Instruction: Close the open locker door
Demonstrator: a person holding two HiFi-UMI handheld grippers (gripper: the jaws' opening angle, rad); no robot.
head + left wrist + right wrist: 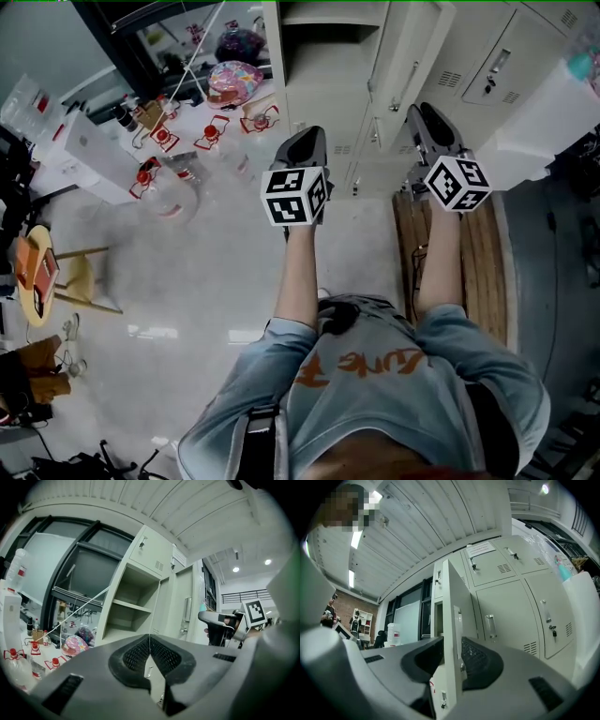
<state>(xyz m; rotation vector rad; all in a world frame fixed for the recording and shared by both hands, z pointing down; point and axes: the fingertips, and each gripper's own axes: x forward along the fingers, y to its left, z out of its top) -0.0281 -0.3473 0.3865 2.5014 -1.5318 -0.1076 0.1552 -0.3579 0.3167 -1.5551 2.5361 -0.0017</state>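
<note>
The open locker door [405, 58] swings out from the pale locker bank, beside the bare shelved compartment [323, 56]. My right gripper [427, 117] is at the door's free edge. In the right gripper view the door edge [451, 620] fills the gap of the right gripper [452, 653], with a pad against each face. In the left gripper view the door [180, 606] stands ajar next to the shelves [124, 609], and the right gripper [218, 620] is at its rim. My left gripper [307, 142] hovers in front of the compartment. The left gripper [150, 644] is shut on nothing.
Closed lockers [506, 56] continue to the right, with a white box [553, 122] beside them. A wooden pallet [469, 253] lies on the floor under my right arm. At the left are a table with red-capped bottles [164, 141], a pink bag [234, 80] and a stool [37, 272].
</note>
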